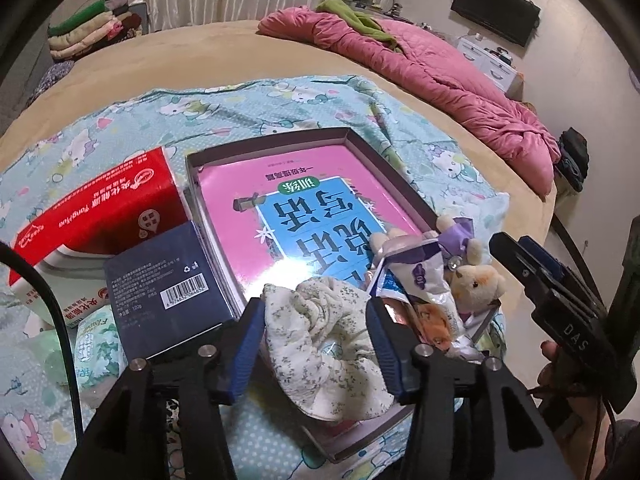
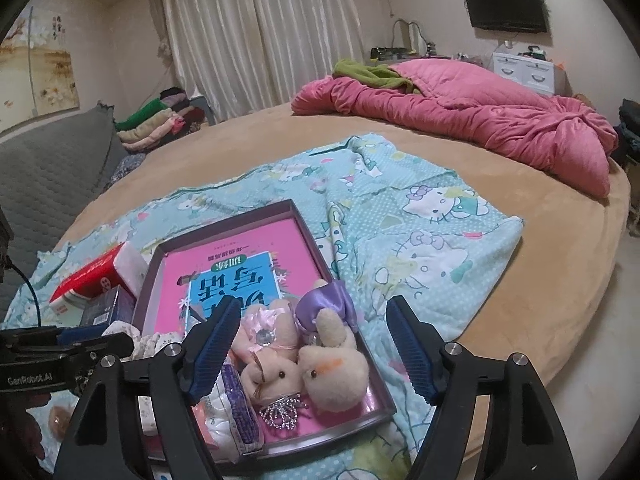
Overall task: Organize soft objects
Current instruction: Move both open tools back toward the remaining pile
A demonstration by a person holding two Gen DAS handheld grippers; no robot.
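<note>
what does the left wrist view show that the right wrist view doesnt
Only the left wrist view: the navy box's barcode face and the floral cloth full between the left gripper's open jaws.

Only the right wrist view: a wall painting, the grey couch, a silver tiara.

Both: the tray, pink book, plush bunnies, red tissue pack, pink quilt.

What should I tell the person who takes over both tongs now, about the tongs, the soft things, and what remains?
Left tongs: open, the floral cloth lies between the pads, inside the tray.
Right tongs: open, above the two plush bunnies in the tray, not gripping them.
Done: cloth, bunnies and a crumpled packet are in the tray.
Left: the red tissue pack and the green tissue packet lie outside on the blanket, beside a dark blue box, probably next.
</note>
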